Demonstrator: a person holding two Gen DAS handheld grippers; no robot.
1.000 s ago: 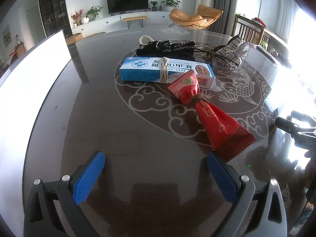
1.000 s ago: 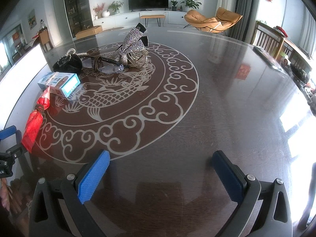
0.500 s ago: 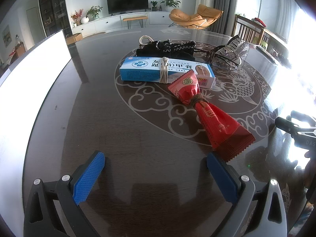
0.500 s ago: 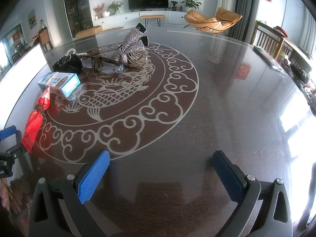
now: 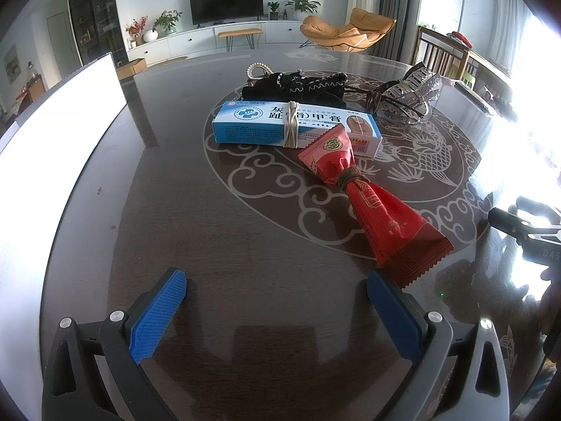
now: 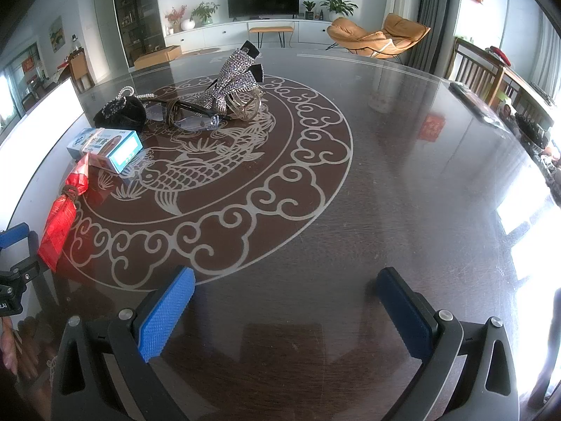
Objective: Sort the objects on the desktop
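A red packet (image 5: 371, 203) tied with cord lies on the dark round table (image 5: 210, 245), its near end just beyond my left gripper's right fingertip. Behind it lies a blue-and-white cream box (image 5: 277, 126) with a band around it, then a black pouch (image 5: 298, 87) with pearls, glasses and a rhinestone hair clip (image 5: 413, 94). My left gripper (image 5: 277, 301) is open and empty. My right gripper (image 6: 287, 298) is open and empty over bare table. In the right wrist view the packet (image 6: 61, 217), box (image 6: 105, 147), pouch (image 6: 121, 114), glasses (image 6: 189, 117) and clip (image 6: 235, 80) lie far left.
A white board (image 5: 52, 133) stands along the table's left edge. The right gripper's body (image 5: 526, 228) shows at the right of the left wrist view; the left gripper (image 6: 14, 245) shows at the left of the right wrist view. A chair and sideboard stand beyond the table.
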